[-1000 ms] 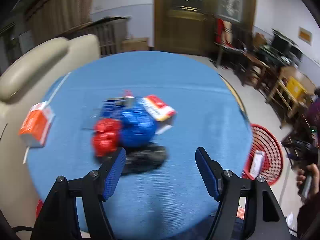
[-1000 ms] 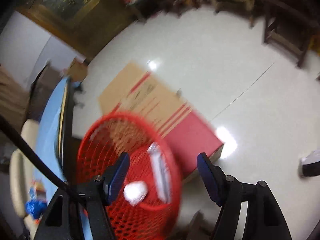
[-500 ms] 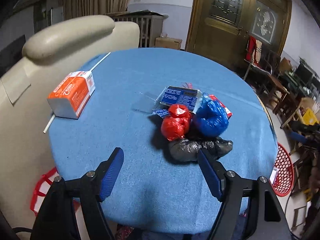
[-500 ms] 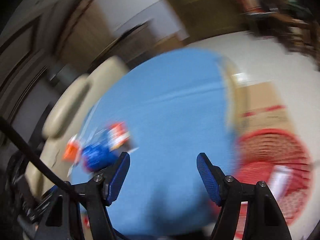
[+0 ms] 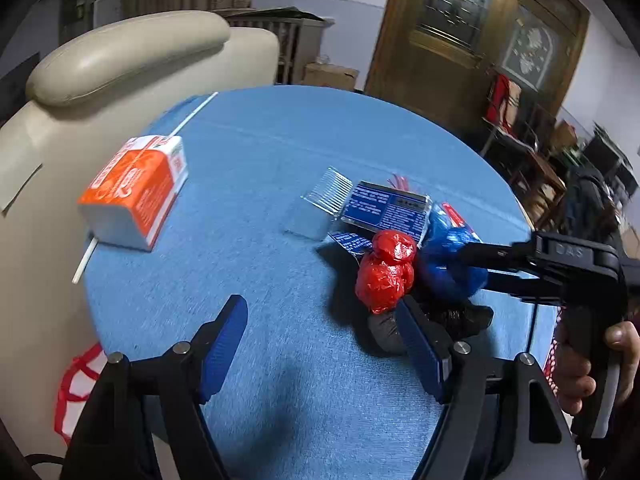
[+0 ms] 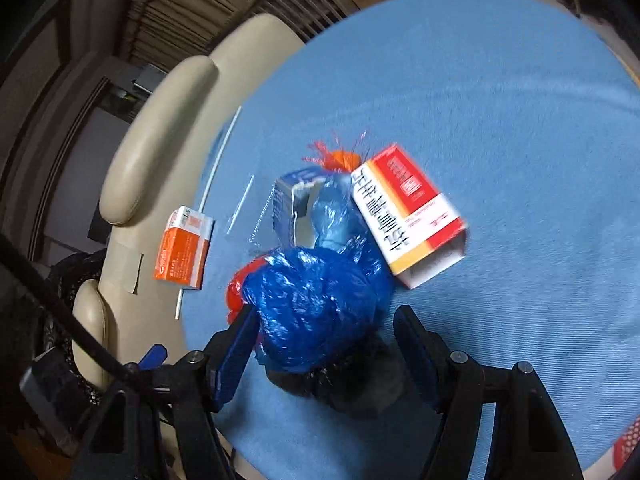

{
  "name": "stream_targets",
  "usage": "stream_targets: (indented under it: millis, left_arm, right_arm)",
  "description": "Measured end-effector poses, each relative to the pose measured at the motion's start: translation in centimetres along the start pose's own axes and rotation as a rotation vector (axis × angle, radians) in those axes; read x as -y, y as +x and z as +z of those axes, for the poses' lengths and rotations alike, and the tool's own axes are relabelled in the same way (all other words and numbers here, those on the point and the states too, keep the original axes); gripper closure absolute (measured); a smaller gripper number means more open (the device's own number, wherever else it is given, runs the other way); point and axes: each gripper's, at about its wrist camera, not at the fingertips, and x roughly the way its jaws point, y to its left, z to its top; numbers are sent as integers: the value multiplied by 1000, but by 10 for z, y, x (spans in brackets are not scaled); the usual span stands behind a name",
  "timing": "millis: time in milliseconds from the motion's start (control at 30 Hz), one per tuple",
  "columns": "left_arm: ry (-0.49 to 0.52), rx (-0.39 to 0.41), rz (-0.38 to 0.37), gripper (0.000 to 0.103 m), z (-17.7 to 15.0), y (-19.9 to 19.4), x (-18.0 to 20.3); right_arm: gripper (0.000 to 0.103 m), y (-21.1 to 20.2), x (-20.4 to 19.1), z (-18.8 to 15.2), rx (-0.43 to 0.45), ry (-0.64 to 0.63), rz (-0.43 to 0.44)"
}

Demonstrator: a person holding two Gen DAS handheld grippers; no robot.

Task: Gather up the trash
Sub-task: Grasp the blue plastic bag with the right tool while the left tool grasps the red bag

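1. Swinging over from the red basket, the right gripper point(image 6: 322, 354) has now come in on the trash pile on the blue table point(image 5: 280, 152).
2. Its fingers are spread wide around the blue bag point(image 6: 316, 312), not yet closed on it.
3. Red bag point(image 5: 384, 272) sits touching the blue one; black bag point(image 5: 436, 324) lies beneath them.
4. Red-and-white box point(image 6: 408, 212) leans beside the pile.
5. Left gripper point(image 5: 324, 352) hangs open, gripping nothing.
6. Orange carton point(image 5: 134, 192) lies well apart, near the table edge.
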Motion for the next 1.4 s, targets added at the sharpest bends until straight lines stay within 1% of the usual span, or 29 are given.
stream_targets:
  millis: [33,67,133,200,300,400,500,567,633,733,833,900,967,1033,1133,1233,1267,1300,1333,1400]
  left_arm:
    - [15,-2,-8,26,2,2,2]
    - [27,-2,-14,26,3,3,4]
    - [60,-5,-30,26,8,9,9]
    - [86,-10,-47,26,13,14,14]
    - [107,-32,-77,26,20,28,25]
    - [143,-57,-112,26,22,44,41]
    - [154,-96,-95,26,22,65,48]
    - [139,-112,-74,26,20,77,46]
    - [93,-127,-66,26,18,81,37]
    - [33,-114,-89,26,10,70,21]
    - [16,-89,-85,26,1,55,9]
    - [-7,-88,-83,26,-4,50,-1]
    - [-36,-108,-74,26,-5,52,-9]
    - [-43,-117,-61,26,-1,56,-11]
    - [-26,-126,-29,26,6,70,-5]
    - [-14,-131,-33,26,9,84,1]
    - [-10,-131,-39,36,9,88,2]
    - [-8,-139,-42,48,7,91,3]
    - [-15,-145,-46,48,6,94,2]
    - [-41,-129,-59,53,3,91,-1]
  right_arm:
    - [30,7,0,1,-6,9,22]
    - [30,7,-3,0,-6,9,20]
    - [47,14,-3,1,-2,-12,2]
    - [48,14,-4,-2,17,-29,6]
    - [49,6,4,-7,48,-11,21]
    - [49,-20,18,-15,82,0,25]
    - [49,-45,26,-23,118,-5,27]
    - [49,-63,33,-28,140,-5,26]
    - [49,-82,39,-34,164,-13,24]
    - [49,-105,48,-44,196,-22,30]
    - [49,-121,59,-53,221,-10,45]
    - [49,-126,66,-58,226,5,48]
    - [49,-129,72,-62,228,22,55]
    - [49,-131,77,-67,227,39,64]
    - [49,-136,78,-72,229,38,66]
    - [49,-143,77,-76,239,30,66]
    - [49,-145,77,-77,244,27,63]
    - [49,-148,78,-78,249,25,62]
    - [49,-151,78,-80,253,24,63]
    - [49,-157,79,-83,264,21,64]
